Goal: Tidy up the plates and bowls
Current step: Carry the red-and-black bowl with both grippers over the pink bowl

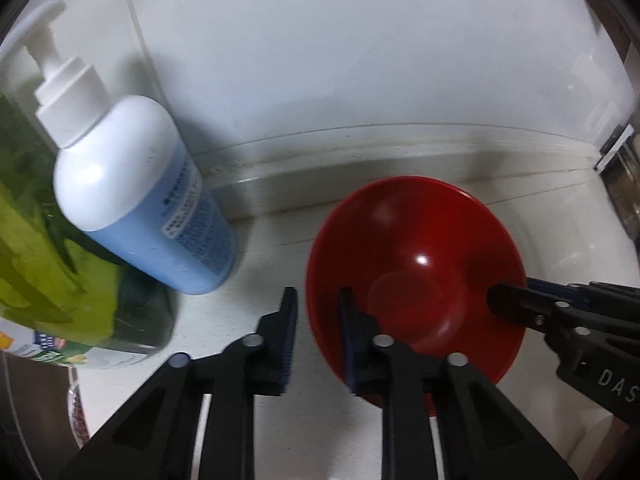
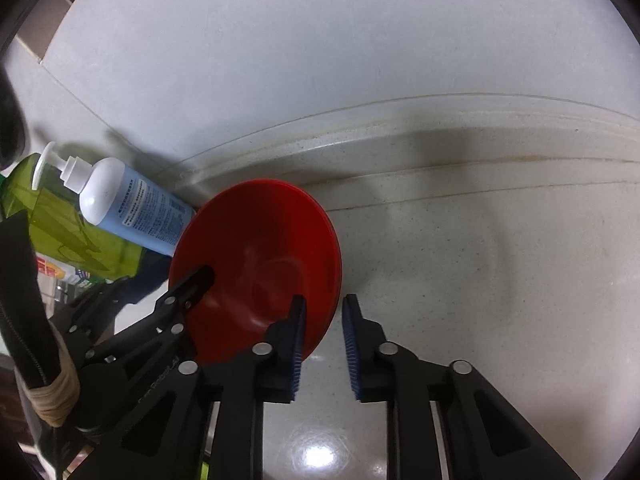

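Note:
A glossy red bowl [image 1: 420, 248] sits on the white counter near the back wall; in the right wrist view the red bowl [image 2: 260, 232] shows a second rim under it, like a stack. My left gripper [image 1: 316, 292] straddles its left rim, one finger inside and one outside, shut on the wall. My right gripper [image 2: 323, 300] holds the opposite rim the same way. Each gripper shows in the other's view, the right gripper [image 1: 504, 300] reaching in at the bowl's right edge and the left gripper [image 2: 200, 276] at its left.
A white-and-blue pump bottle [image 1: 140, 200] stands just left of the bowl, with a green bottle [image 1: 40, 260] beside it. The white wall [image 1: 340, 60] rises behind a low ledge. A metal object [image 1: 624, 184] is at the far right. Open counter [image 2: 480, 260] lies right of the bowl.

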Demonstrator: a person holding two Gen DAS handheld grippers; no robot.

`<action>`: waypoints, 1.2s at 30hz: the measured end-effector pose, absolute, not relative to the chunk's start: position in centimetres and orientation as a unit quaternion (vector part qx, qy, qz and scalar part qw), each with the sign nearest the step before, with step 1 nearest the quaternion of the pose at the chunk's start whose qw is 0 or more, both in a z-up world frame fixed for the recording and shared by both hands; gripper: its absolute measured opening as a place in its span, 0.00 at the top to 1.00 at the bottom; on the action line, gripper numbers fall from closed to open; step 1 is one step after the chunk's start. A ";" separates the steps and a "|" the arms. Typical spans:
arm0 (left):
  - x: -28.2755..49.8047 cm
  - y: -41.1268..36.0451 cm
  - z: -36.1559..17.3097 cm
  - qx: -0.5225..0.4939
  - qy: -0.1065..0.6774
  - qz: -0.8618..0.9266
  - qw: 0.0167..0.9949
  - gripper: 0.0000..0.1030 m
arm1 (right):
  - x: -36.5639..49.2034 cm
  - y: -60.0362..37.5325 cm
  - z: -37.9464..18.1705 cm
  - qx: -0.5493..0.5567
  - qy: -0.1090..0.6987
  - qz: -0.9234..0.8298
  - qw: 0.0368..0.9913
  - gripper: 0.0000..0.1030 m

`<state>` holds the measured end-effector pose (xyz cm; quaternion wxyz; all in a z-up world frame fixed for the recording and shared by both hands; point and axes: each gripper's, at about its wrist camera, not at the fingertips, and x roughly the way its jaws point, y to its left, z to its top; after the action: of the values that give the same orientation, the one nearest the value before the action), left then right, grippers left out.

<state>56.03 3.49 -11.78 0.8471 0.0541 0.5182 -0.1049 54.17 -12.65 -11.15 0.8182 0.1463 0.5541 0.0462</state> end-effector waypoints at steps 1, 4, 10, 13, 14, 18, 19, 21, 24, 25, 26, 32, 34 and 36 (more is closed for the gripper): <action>56.1 3.4 -11.8 0.051 0.520 -0.107 0.846 0.86 | 54.1 -12.7 -11.2 0.147 0.555 0.046 0.818 0.85; 56.1 3.3 -11.6 0.048 0.521 -0.106 0.846 0.86 | 54.2 -12.7 -11.2 0.149 0.555 0.045 0.817 0.85; 55.9 3.5 -11.2 0.038 0.521 -0.110 0.846 0.86 | 54.1 -12.7 -11.1 0.154 0.559 0.037 0.814 0.86; 55.2 3.4 -10.2 0.035 0.516 -0.113 0.848 0.86 | 53.9 -12.6 -10.8 0.153 0.559 0.039 0.814 0.86; 54.9 3.4 -9.8 0.033 0.514 -0.116 0.849 0.86 | 53.8 -12.5 -10.5 0.152 0.558 0.039 0.815 0.86; 53.2 3.3 -8.1 0.028 0.506 -0.127 0.853 0.86 | 52.7 -12.6 -9.2 0.149 0.550 0.041 0.820 0.86; 52.8 3.2 -7.7 0.028 0.504 -0.129 0.854 0.86 | 52.5 -12.4 -8.9 0.149 0.549 0.041 0.822 0.86; 52.0 3.4 -6.8 0.026 0.499 -0.135 0.856 0.86 | 51.8 -12.5 -8.2 0.146 0.546 0.042 0.824 0.86; 50.3 3.1 -5.2 0.027 0.496 -0.145 0.856 0.85 | 50.2 -12.5 -6.8 0.138 0.537 0.041 0.831 0.86; 49.5 3.0 -4.7 0.027 0.493 -0.148 0.857 0.85 | 49.7 -12.4 -6.3 0.137 0.534 0.040 0.833 0.86; 48.8 2.9 -4.5 0.027 0.491 -0.152 0.857 0.85 | 49.0 -12.5 -5.8 0.135 0.529 0.039 0.837 0.86; 45.0 1.0 -2.2 0.033 0.474 -0.181 0.861 0.85 | 45.3 -13.6 -3.5 0.135 0.507 0.031 0.851 0.86; 43.6 0.2 -1.5 0.039 0.466 -0.193 0.863 0.85 | 43.8 -13.9 -2.8 0.134 0.501 0.026 0.855 0.86; 42.5 -0.6 -1.3 0.042 0.461 -0.201 0.863 0.85 | 42.4 -14.2 -2.2 0.133 0.497 0.020 0.857 0.86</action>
<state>42.48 -0.62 -1.27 0.8630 0.0424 0.4615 -0.2011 42.43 -14.25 -2.22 0.8574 0.1331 0.4967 0.0204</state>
